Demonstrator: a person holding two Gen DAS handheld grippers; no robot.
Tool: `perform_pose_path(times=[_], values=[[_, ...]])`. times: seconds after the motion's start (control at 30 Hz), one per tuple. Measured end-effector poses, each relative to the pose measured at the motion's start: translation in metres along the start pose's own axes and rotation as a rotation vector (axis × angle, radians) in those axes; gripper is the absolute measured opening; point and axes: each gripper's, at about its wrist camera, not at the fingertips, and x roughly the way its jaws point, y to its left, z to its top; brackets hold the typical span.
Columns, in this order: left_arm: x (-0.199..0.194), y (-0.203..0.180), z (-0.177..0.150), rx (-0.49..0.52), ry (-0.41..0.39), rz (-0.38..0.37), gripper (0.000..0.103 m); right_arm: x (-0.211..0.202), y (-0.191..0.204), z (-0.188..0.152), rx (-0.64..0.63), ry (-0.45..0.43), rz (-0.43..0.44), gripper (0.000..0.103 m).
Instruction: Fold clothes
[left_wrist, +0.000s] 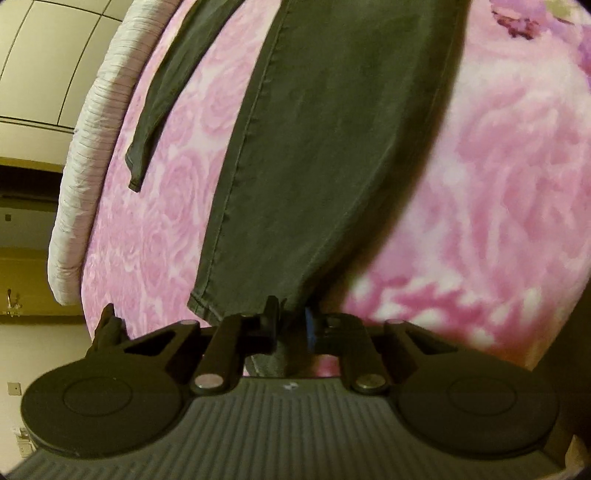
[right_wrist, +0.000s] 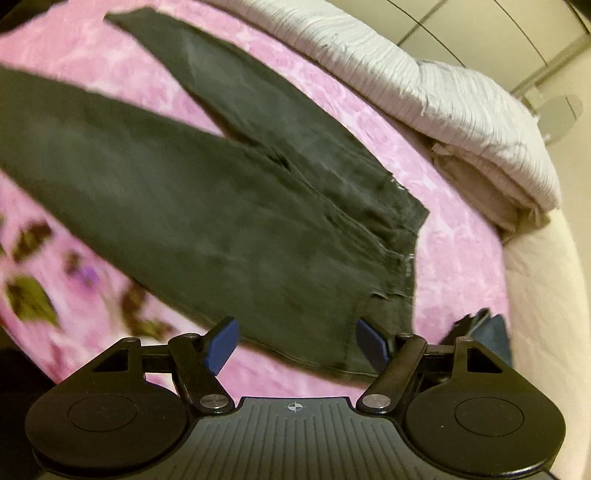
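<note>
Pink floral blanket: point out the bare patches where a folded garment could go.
Free: blanket between the two legs of the dark trousers; the strip between waistband and folded beige cloth. Crowded: the edge under the white bedding.

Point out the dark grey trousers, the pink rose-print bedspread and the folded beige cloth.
dark grey trousers (right_wrist: 192, 206): right wrist view, on the nearer leg.
pink rose-print bedspread (left_wrist: 498, 166): left wrist view, bare patch right of the trousers.
folded beige cloth (right_wrist: 480, 184): right wrist view, on its top fold.
</note>
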Motion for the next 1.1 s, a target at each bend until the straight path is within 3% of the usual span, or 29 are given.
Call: perform_pose_path(times=[0.1, 0.27, 0.47, 0.7, 0.8, 0.9, 1.1], values=[[-0.001, -0.002, 0.004, -0.045, 0.037, 0.004, 0.008, 0.021, -0.009, -0.028, -0.107, -0.001, -0.025, 0.073], [-0.003, 0.008, 0.014, -0.217, 0.107, 0.014, 0.008, 0.069, -0.018, -0.083, -0.346, -0.031, -0.057, 0.073], [-0.003, 0.007, 0.030, -0.291, 0.200, 0.063, 0.008, 0.134, -0.029, -0.150, -0.640, -0.102, -0.098, 0.073], [-0.007, 0.016, 0.051, -0.342, 0.287, 0.115, 0.005, 0.162, -0.051, -0.169, -0.697, -0.318, -0.085, 0.071], [-0.014, 0.025, 0.059, -0.344, 0.304, 0.128, 0.005, 0.171, -0.063, -0.161, -0.687, -0.338, -0.062, 0.054], [-0.026, 0.037, 0.067, -0.342, 0.302, 0.134, 0.004, 0.175, -0.069, -0.154, -0.714, -0.317, -0.010, 0.018], [-0.072, 0.074, 0.076, -0.333, 0.276, 0.126, 0.004, 0.132, -0.101, -0.130, -0.638, -0.289, 0.075, 0.008]])
